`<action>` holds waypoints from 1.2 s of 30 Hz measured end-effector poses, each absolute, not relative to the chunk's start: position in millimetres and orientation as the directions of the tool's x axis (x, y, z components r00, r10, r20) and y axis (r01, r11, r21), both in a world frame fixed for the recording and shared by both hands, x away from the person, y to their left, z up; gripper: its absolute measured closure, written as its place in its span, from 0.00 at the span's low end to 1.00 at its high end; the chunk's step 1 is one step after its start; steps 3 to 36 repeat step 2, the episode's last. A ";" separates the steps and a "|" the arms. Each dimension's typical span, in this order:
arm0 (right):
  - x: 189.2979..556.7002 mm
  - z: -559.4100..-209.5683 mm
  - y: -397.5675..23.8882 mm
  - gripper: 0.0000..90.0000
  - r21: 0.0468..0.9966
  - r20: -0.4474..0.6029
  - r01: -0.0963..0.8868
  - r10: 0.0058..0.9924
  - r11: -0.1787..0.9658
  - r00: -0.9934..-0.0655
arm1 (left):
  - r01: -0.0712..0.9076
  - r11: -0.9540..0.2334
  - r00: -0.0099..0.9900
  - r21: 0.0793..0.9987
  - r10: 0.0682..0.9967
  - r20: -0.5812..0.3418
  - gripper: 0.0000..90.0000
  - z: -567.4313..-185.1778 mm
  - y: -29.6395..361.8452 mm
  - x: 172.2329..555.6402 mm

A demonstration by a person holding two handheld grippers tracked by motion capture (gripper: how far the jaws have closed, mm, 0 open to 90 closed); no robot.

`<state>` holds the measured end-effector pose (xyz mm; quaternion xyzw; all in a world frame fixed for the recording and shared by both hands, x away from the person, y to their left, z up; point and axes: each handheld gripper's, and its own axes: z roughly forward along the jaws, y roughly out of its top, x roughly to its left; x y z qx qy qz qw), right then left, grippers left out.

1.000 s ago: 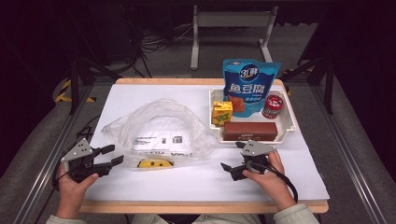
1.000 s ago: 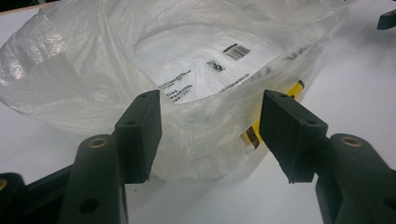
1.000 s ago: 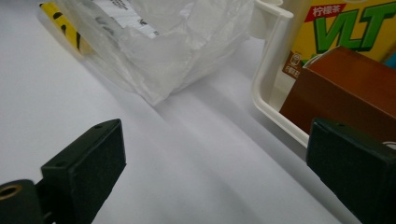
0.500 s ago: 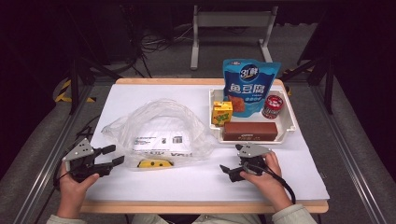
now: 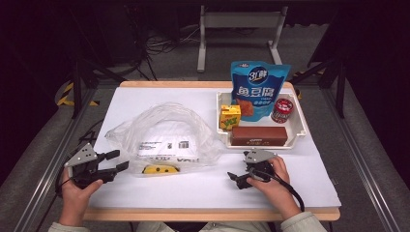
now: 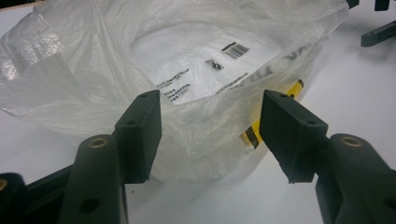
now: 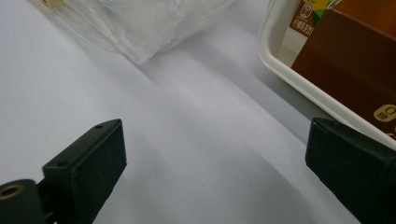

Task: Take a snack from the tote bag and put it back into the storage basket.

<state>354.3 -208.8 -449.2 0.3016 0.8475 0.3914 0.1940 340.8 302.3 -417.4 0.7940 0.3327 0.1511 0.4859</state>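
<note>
The left gripper (image 5: pixel 116 160) rests low at the near left of the white table (image 5: pixel 203 186), its black jaws standing apart with nothing between the pads; in the left gripper view (image 6: pixel 210 135) the crumpled edge of the clear, thin plastic bag (image 6: pixel 187 70) lies just beyond the fingertips, near but not pinched. The right gripper (image 5: pixel 235 178) sits at the near right of the table, jaws likewise spread wide over bare tabletop (image 7: pixel 187 154), a corner of the bag (image 7: pixel 140 28) off to one side and the white plastic tray (image 7: pixel 299 88) to the other.

The bag (image 5: pixel 164 133) lies left of centre on the table, puffed up and open, with a printed label and a yellow patch showing through the film. It looks very light, limp and slippery — it will likely fold and slide rather than resist. A good hold would probably be the bunched rim nearest the left gripper, where several layers gather; a single flat layer may slip from the pads.

Further out, the tray (image 5: pixel 303 130) holds a blue standing snack pouch (image 5: pixel 258 87), a small yellow carton (image 5: pixel 230 117), a long brown box (image 5: pixel 258 136) and a small red can (image 5: pixel 282 110) — all well apart from the bag.
</note>
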 end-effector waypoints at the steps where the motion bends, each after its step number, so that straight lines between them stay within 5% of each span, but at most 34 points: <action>1: 354.2 -449.2 -208.7 0.06 0.781 -0.095 0.358 0.663 0.513 -0.743 | 0.382 -0.305 0.733 0.872 0.675 -0.085 0.44 -417.4 302.3 340.7; 36: 354.0 -449.1 -208.7 0.06 0.781 -0.096 0.357 0.663 0.513 -0.743 | 0.382 -0.306 0.733 0.872 0.674 -0.085 0.44 -417.4 302.4 340.7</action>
